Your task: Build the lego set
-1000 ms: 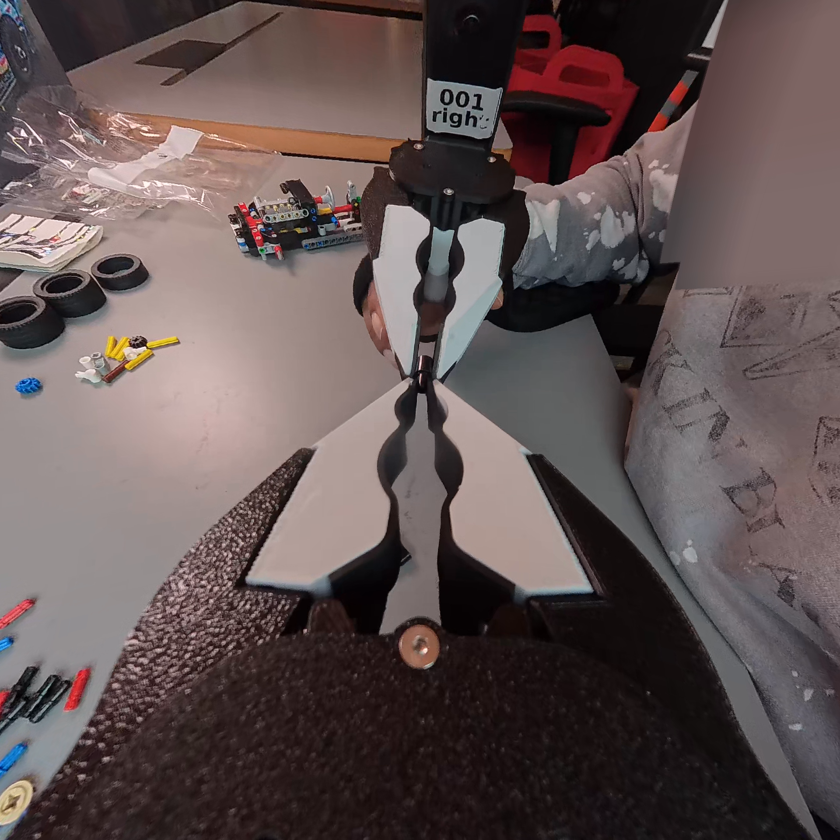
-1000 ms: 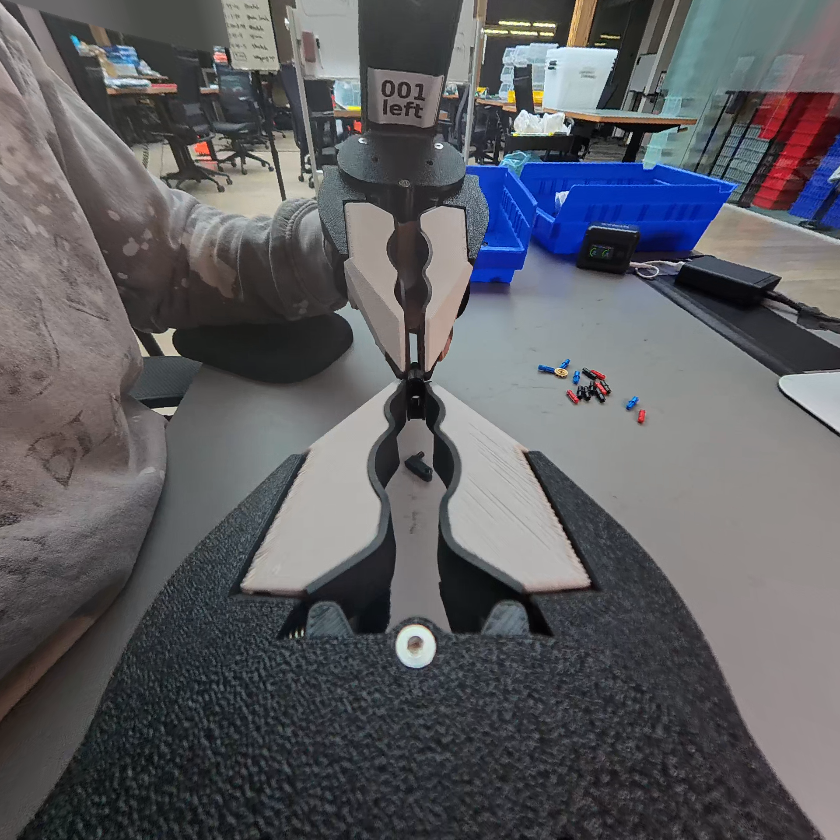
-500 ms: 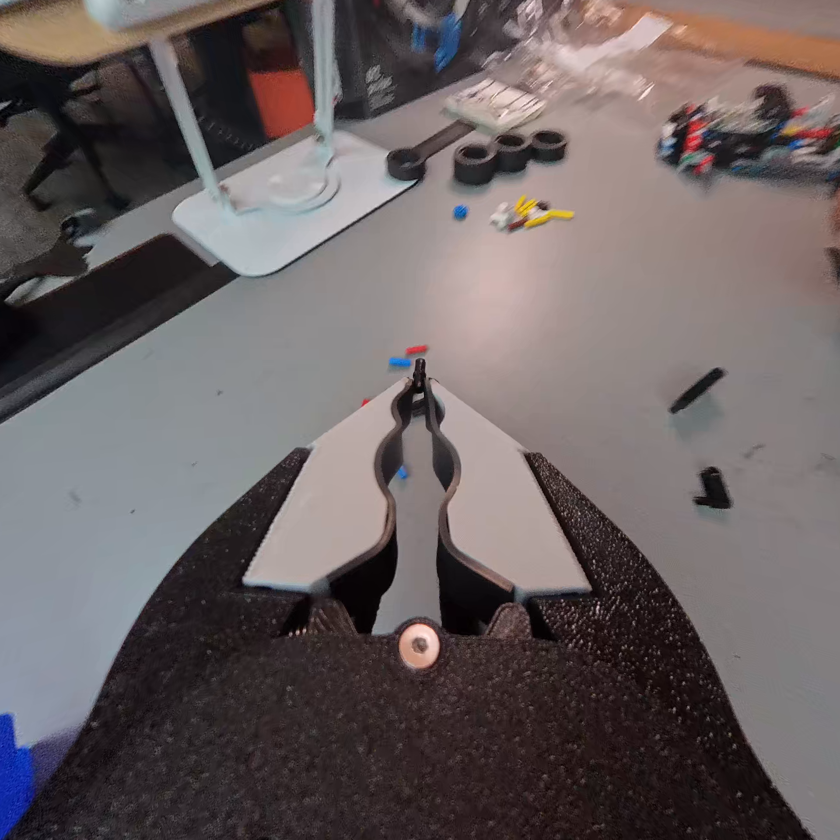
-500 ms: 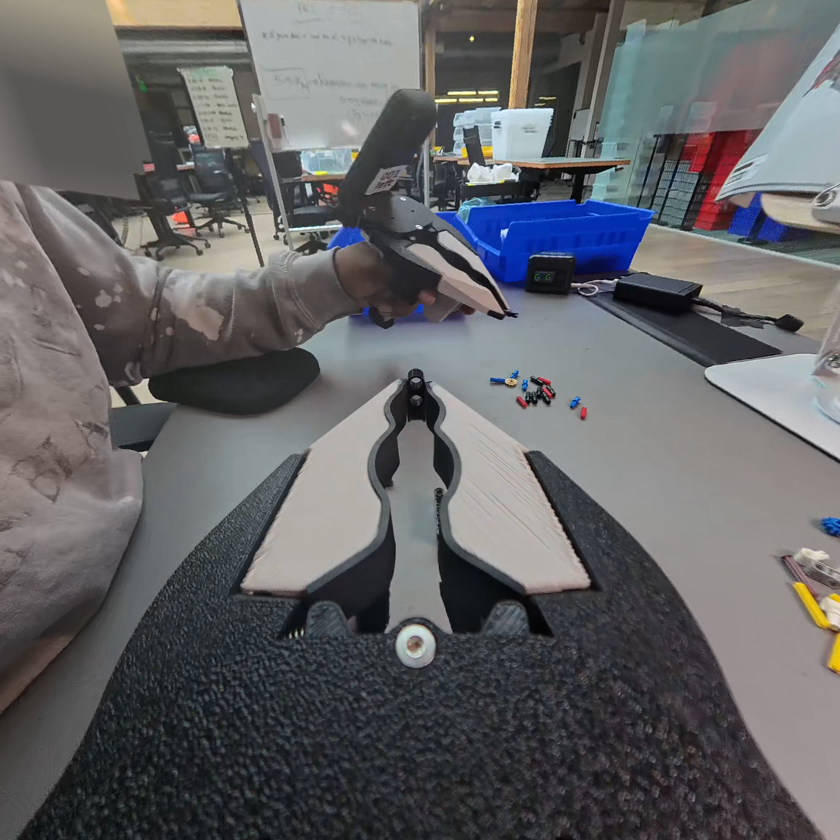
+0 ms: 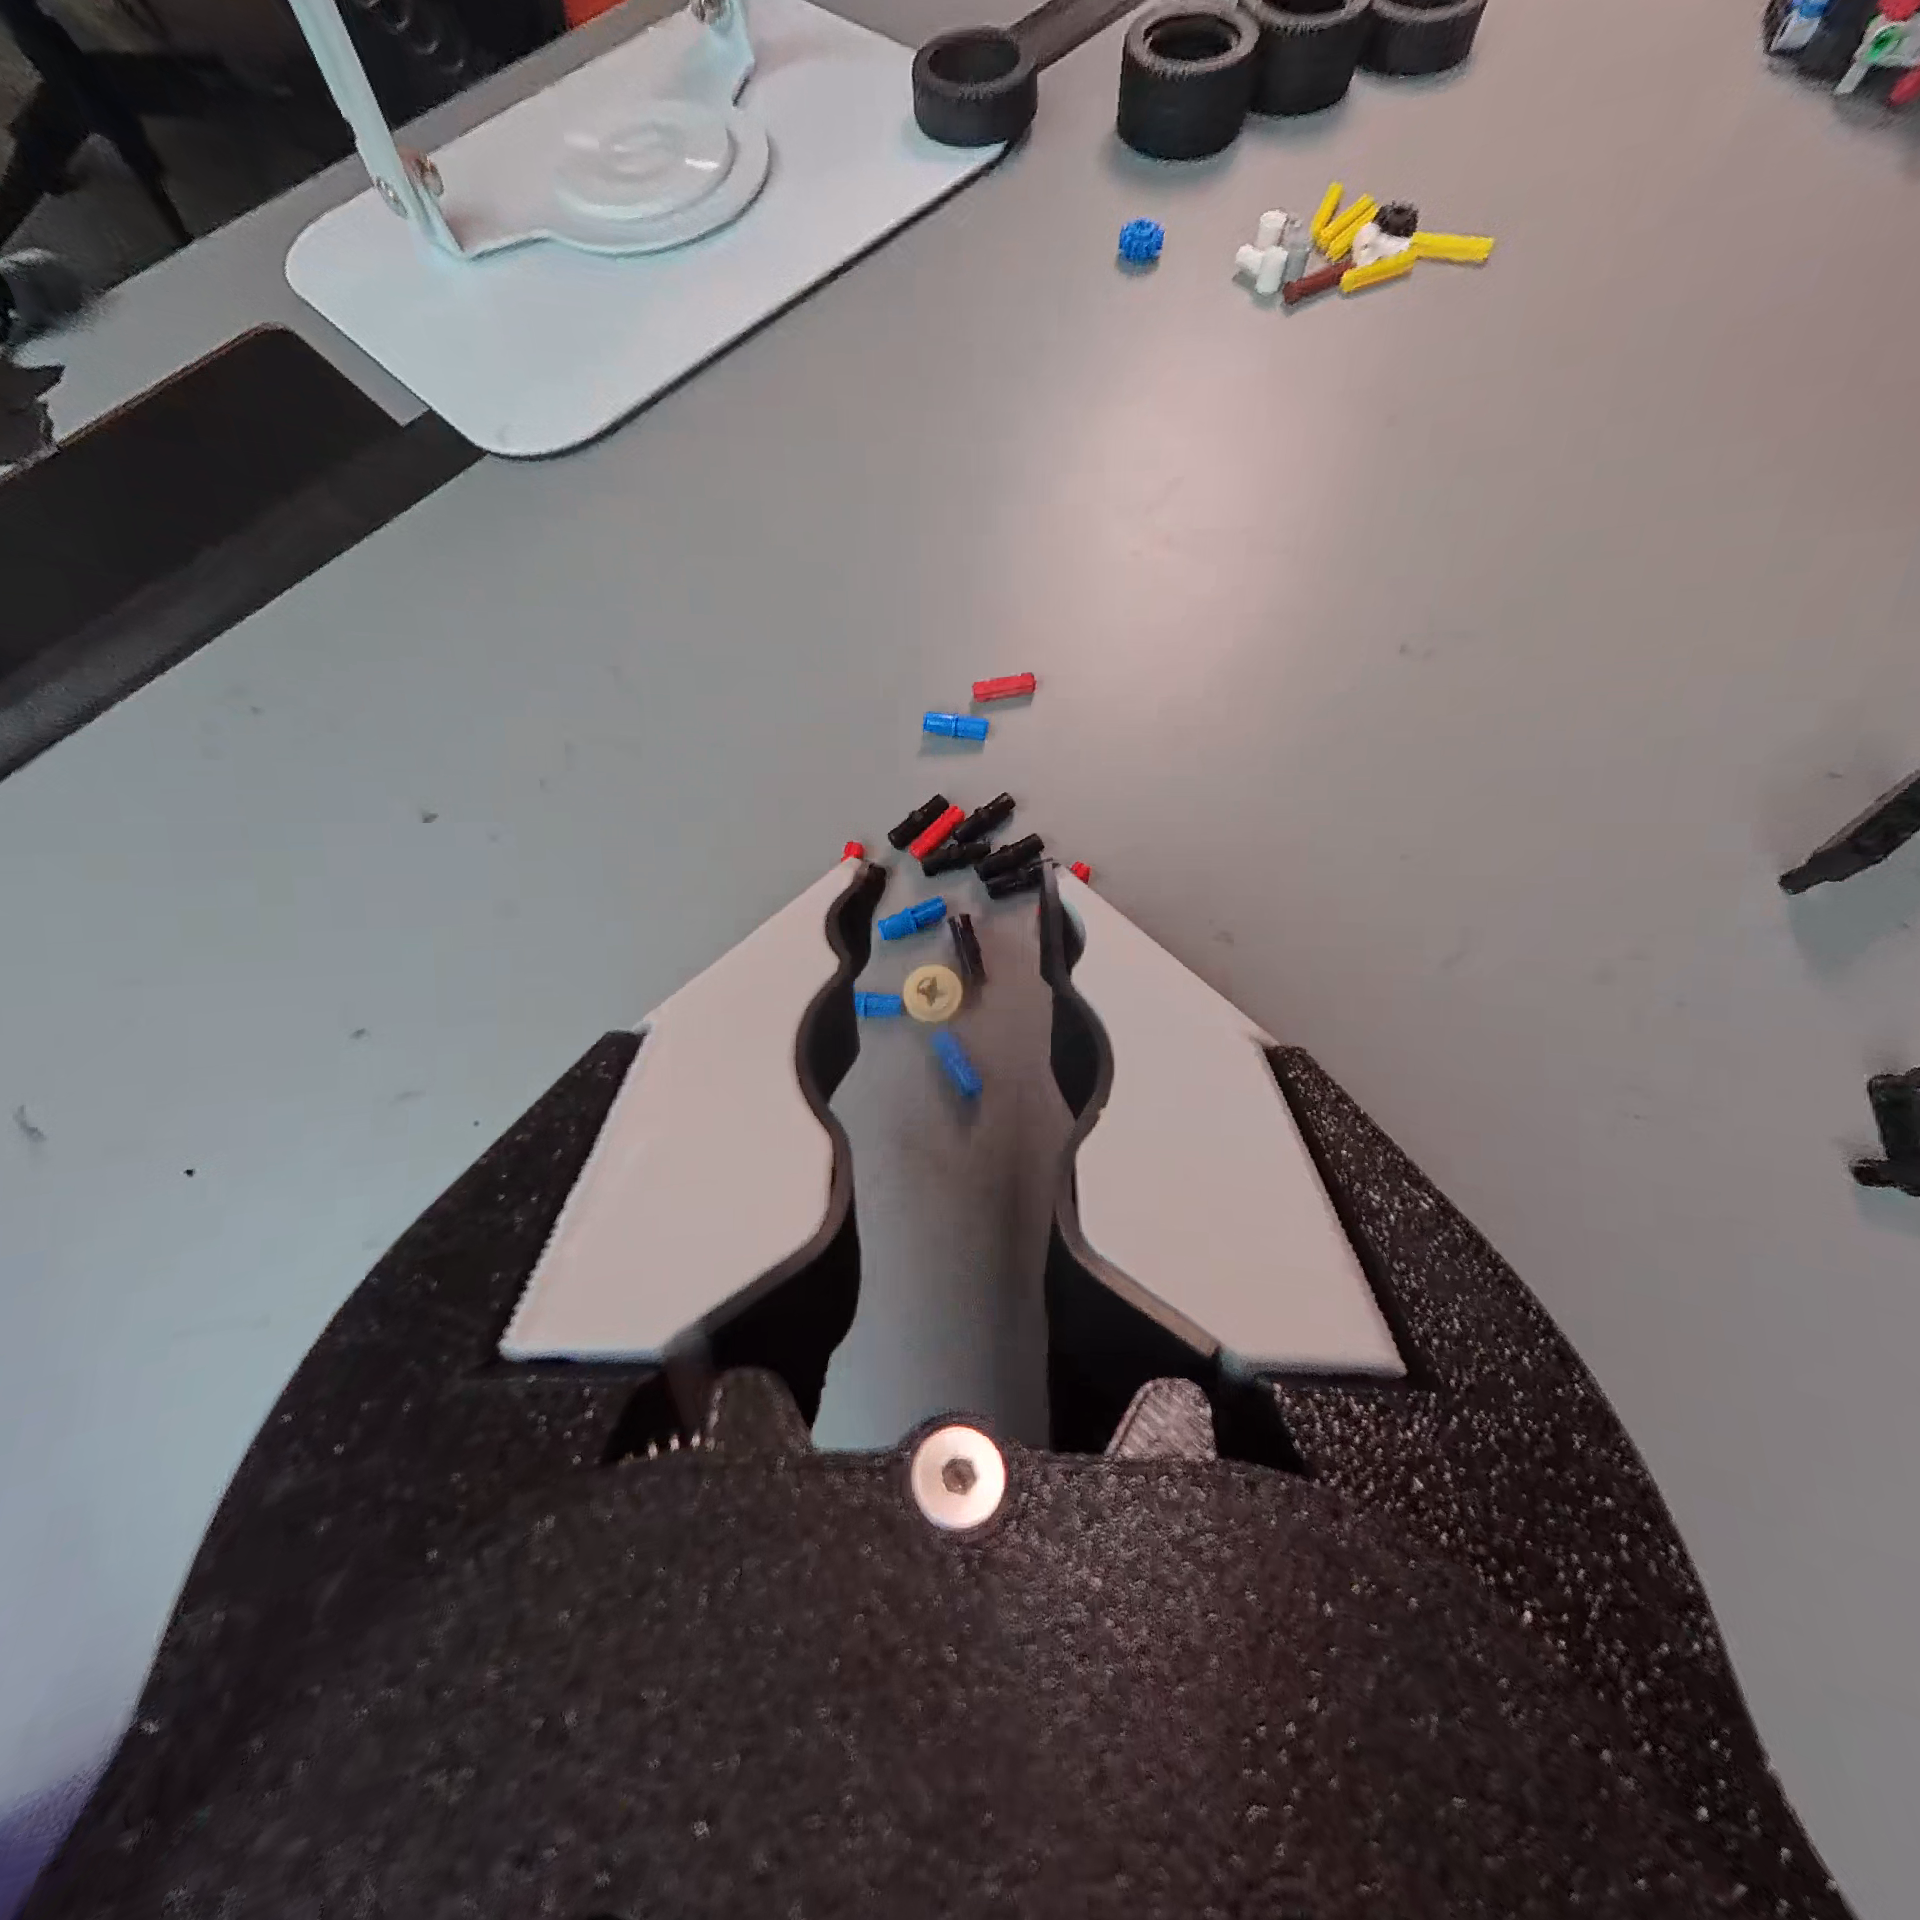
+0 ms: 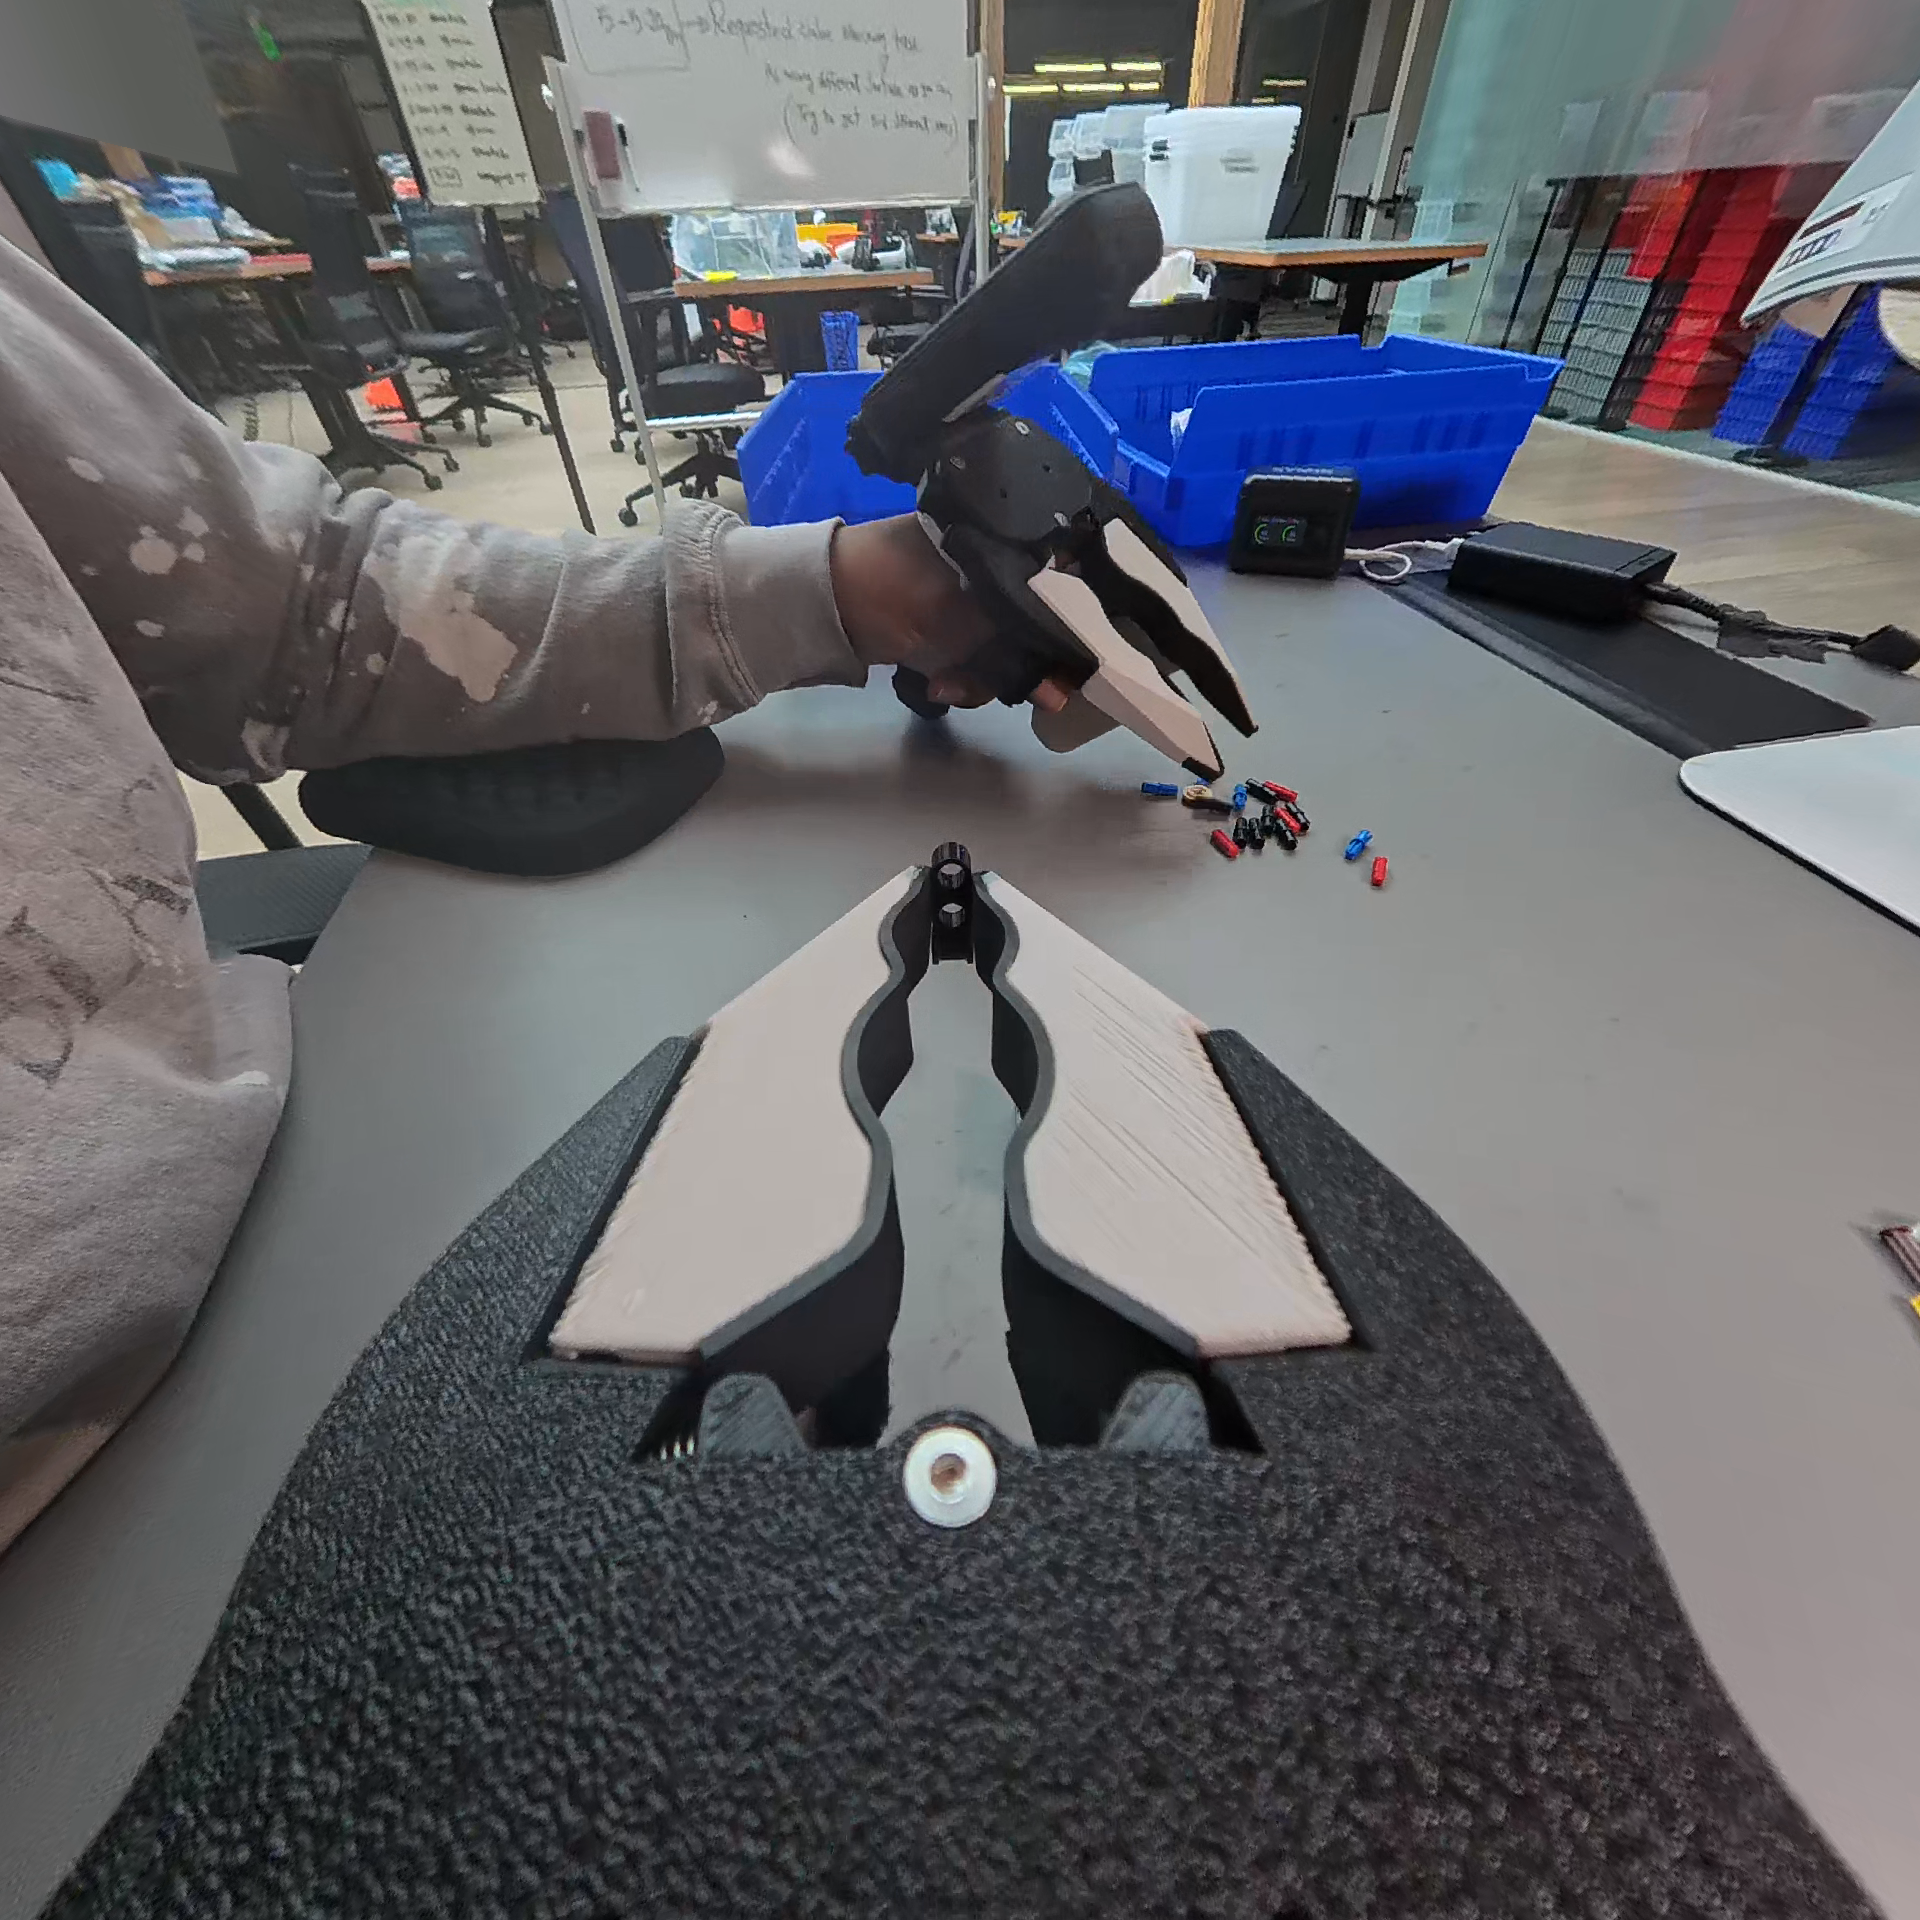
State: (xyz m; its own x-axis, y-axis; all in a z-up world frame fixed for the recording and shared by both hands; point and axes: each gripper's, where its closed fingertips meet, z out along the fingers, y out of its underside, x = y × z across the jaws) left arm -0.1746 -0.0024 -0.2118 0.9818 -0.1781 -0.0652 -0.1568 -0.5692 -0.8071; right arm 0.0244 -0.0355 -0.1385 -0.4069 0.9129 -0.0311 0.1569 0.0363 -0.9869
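Observation:
In the left wrist view my left gripper [image 5: 956, 883] is open, low over a scatter of small black, red and blue pins [image 5: 966, 847] on the grey table [image 5: 520, 790]. A blue pin [image 5: 912, 920], a black pin [image 5: 966, 945] and a tan disc [image 5: 932, 992] lie between its fingers. The right wrist view shows it from the side [image 6: 1224, 746], tips just above the same pins [image 6: 1262, 816]. My right gripper [image 6: 949, 878] is shut on a small black connector with round holes [image 6: 949, 914], held above the table.
Black tyres [image 5: 1184, 94], a blue gear [image 5: 1140, 239] and yellow and white parts [image 5: 1361, 244] lie far ahead. A white stand base [image 5: 582, 312] is at far left. Loose black parts [image 5: 1860, 842] lie at right. Blue bins [image 6: 1299, 416] and a power brick [image 6: 1558, 566] stand behind. Left tips to right tips: about 20 cm. My left tips are roughly 25 cm from the blue gear [image 5: 1140, 239].
My left gripper swung away from the right gripper, dropped over the pin pile and opened, no longer gripping the small black pin. My right gripper stayed shut on the black connector.

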